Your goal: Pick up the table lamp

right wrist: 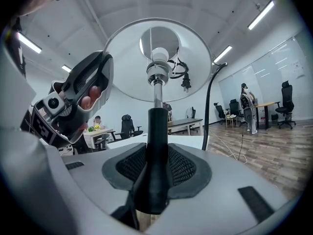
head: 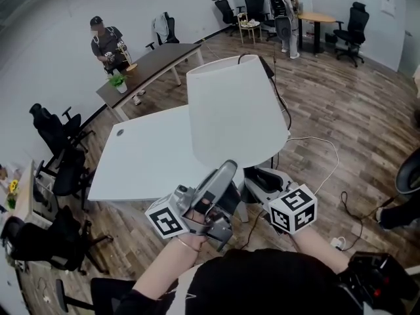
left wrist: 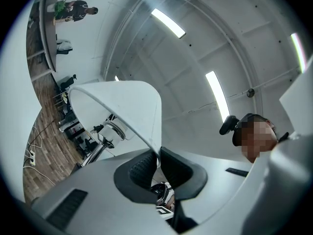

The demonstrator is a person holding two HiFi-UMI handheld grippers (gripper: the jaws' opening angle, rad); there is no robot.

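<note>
The table lamp is off the table, held up in front of me. In the head view its white shade [head: 233, 107] fills the middle, above both grippers. My left gripper [head: 222, 179] points up and is shut on the shade's lower rim [left wrist: 155, 148]; the thin rim runs down between the two dark pads [left wrist: 139, 170]. My right gripper [right wrist: 157, 166] is shut on the lamp's black stem [right wrist: 157, 146], which stands upright between the ribbed pads. Above it are the metal rod, the bulb [right wrist: 159, 55] and the inside of the shade [right wrist: 195, 58]. The lamp's base is hidden.
A white table [head: 141, 156] lies just ahead and a dark desk [head: 157, 61] behind it, with a person [head: 108, 44] standing at its far end. Office chairs [head: 59, 156] stand at the left. The lamp's black cord [right wrist: 213, 97] hangs at the right; cables [head: 328, 153] cross the wooden floor.
</note>
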